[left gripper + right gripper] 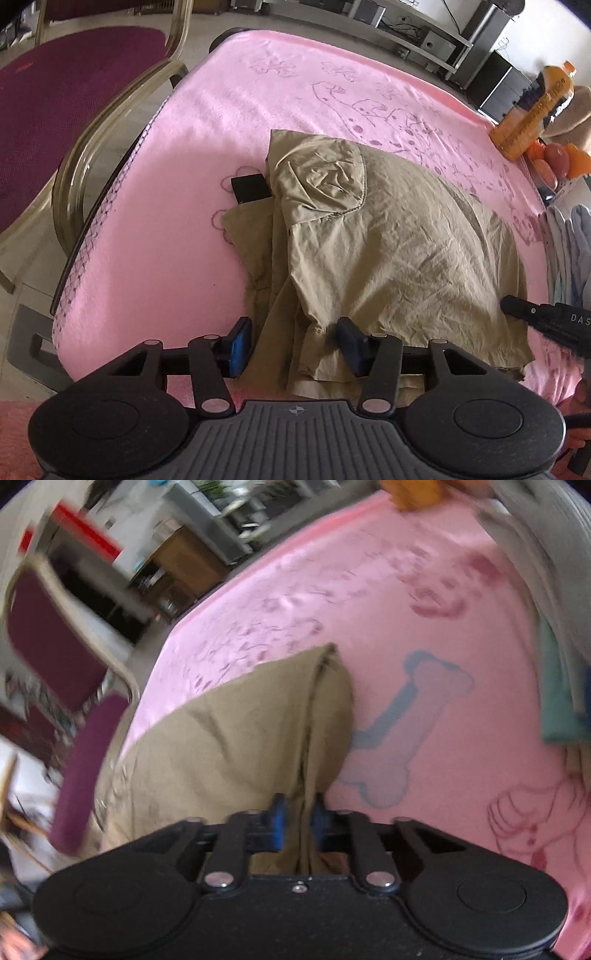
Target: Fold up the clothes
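I count one khaki garment (388, 236), one pink blanket (177, 177) over my desk, one maroon chair (55, 122), one orange bottle (535, 110), and two tongs.

Matte black two-finger left gripper (293, 341), blue pads, silver rivets, ribbed grey housing; matching black right gripper (298, 821), blue pads

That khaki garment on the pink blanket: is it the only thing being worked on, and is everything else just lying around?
Part of the job:
khaki garment
right gripper, pinching its edge
left gripper, open at its near hem

Just lying about:
orange bottle
fruit
maroon chair
stacked clothes
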`<state>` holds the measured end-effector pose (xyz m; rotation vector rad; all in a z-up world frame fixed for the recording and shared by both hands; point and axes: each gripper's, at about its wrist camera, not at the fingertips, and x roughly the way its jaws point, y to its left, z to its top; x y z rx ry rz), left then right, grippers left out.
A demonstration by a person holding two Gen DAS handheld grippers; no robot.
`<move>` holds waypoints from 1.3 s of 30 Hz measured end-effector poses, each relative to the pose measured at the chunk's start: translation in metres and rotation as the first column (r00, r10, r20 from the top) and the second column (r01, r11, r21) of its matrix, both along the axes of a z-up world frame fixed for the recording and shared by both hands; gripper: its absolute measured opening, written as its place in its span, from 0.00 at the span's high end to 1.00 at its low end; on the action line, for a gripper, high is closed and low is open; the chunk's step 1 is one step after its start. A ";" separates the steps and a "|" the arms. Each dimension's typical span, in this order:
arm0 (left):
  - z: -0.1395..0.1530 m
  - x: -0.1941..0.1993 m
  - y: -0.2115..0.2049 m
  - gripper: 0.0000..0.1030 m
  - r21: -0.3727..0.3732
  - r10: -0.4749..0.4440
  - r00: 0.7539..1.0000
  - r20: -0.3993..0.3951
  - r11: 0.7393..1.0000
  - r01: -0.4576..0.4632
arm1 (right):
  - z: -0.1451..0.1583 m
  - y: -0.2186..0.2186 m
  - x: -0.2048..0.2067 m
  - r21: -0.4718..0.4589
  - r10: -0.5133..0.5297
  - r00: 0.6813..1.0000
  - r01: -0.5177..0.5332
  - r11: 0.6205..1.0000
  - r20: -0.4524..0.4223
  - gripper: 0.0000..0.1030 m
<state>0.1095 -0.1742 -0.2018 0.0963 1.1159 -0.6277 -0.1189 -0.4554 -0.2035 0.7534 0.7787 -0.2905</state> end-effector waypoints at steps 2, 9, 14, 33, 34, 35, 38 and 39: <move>0.002 -0.003 -0.001 0.53 0.008 -0.007 1.000 0.012 1.000 0.007 | 0.013 0.015 0.004 -0.116 0.045 0.999 -0.046 0.992 -0.016 0.95; 0.014 -0.021 -0.010 0.59 -0.049 -0.072 0.997 0.011 0.996 0.073 | 0.089 0.041 0.032 -0.406 0.172 0.985 -0.163 0.899 -0.016 0.95; 0.025 -0.031 -0.028 0.58 -0.165 -0.125 0.992 -0.008 0.979 0.122 | 0.139 0.066 0.076 -0.694 0.301 0.947 -0.293 0.657 -0.115 0.96; 0.041 -0.045 -0.026 0.56 -0.210 -0.160 0.973 0.164 0.958 0.193 | 0.147 0.002 0.112 -0.611 0.161 0.984 -0.177 0.772 -0.081 0.78; 0.046 -0.045 -0.026 0.56 -0.212 -0.159 0.971 0.179 0.958 0.196 | 0.160 -0.003 0.097 -0.554 0.148 0.989 -0.135 0.821 -0.021 0.76; 0.052 -0.044 -0.024 0.56 -0.213 -0.157 0.968 0.196 0.957 0.198 | 0.170 -0.009 0.086 -0.498 0.138 0.990 -0.105 0.861 0.029 0.75; 0.069 -0.038 -0.019 0.53 -0.220 -0.144 0.959 0.242 0.955 0.199 | 0.185 -0.026 0.047 -0.270 0.090 0.981 -0.042 0.962 0.170 0.63; 0.075 -0.034 -0.017 0.50 -0.223 -0.138 0.958 0.253 0.955 0.196 | 0.186 -0.030 0.035 -0.193 0.071 0.976 -0.031 0.981 0.205 0.61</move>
